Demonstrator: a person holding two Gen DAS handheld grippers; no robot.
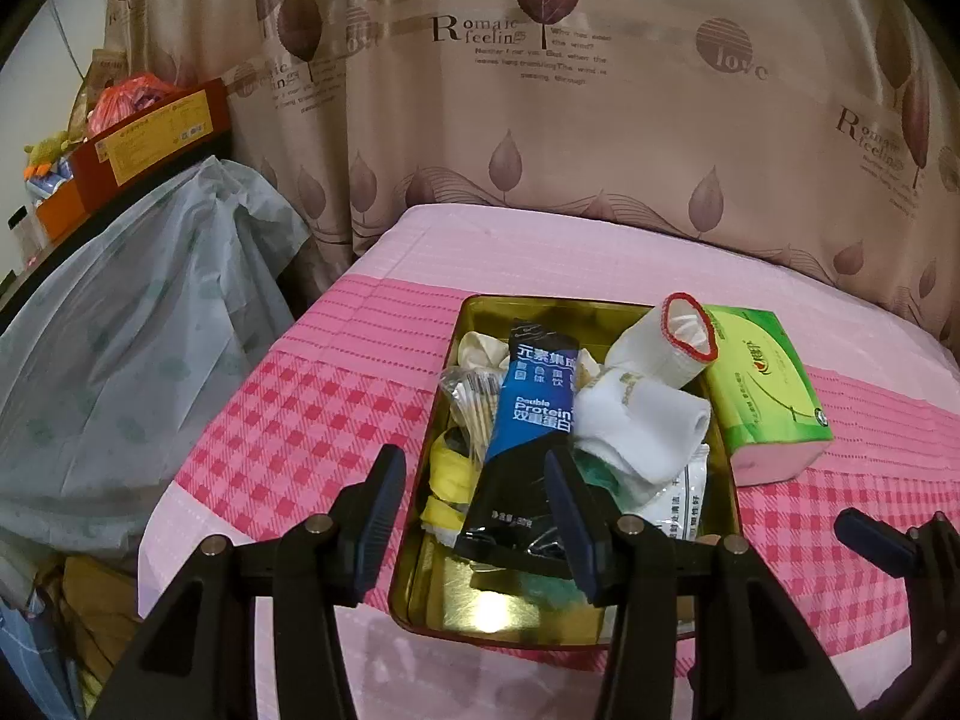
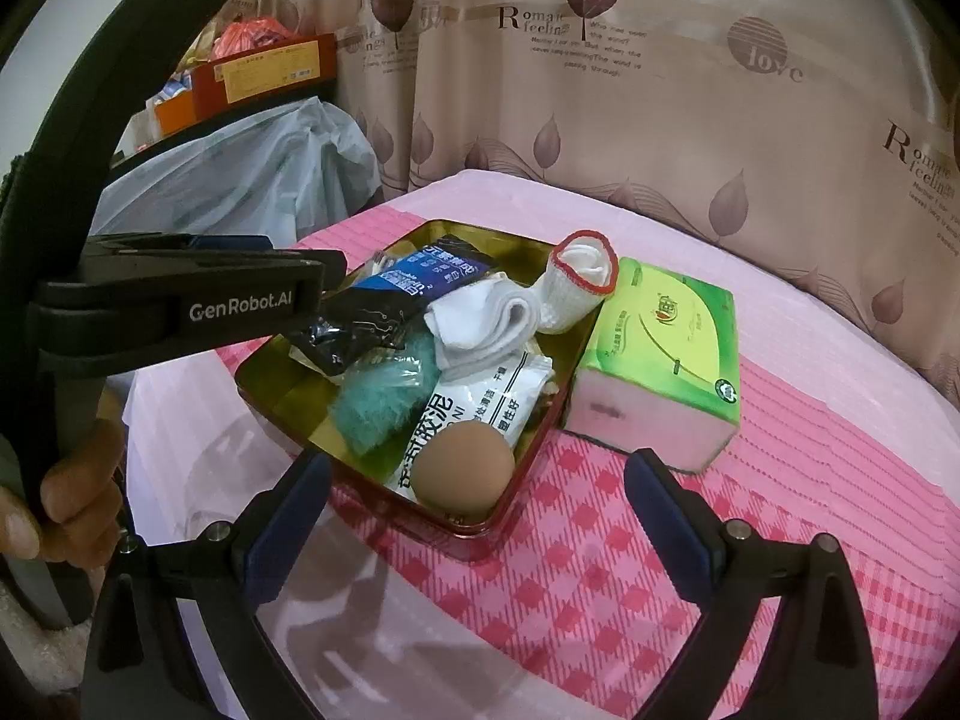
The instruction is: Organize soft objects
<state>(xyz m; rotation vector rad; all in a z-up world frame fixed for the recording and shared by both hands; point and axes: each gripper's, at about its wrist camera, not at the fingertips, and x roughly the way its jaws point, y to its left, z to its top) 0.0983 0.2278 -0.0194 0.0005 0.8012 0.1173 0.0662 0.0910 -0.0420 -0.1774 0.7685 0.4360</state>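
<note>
Your left gripper (image 1: 474, 516) pinches the near end of the black-and-blue protein pouch (image 1: 528, 420); the rest of the pouch runs ahead of its fingers over the gold tin (image 2: 510, 510). Your right gripper (image 2: 480, 516) stands spread wide, nothing between its pads, hanging just short of the tin's near corner. The brown egg-shaped ball (image 2: 465, 465) lies in that corner, directly ahead of its fingers. Beyond it: white sachet (image 2: 480, 396), teal fluffy piece (image 2: 375, 408), folded white sock (image 2: 480, 315), red-rimmed rolled sock (image 2: 579, 282). The green tissue pack (image 2: 666, 354) sits outside the tin, ahead and right, touching its wall.
</note>
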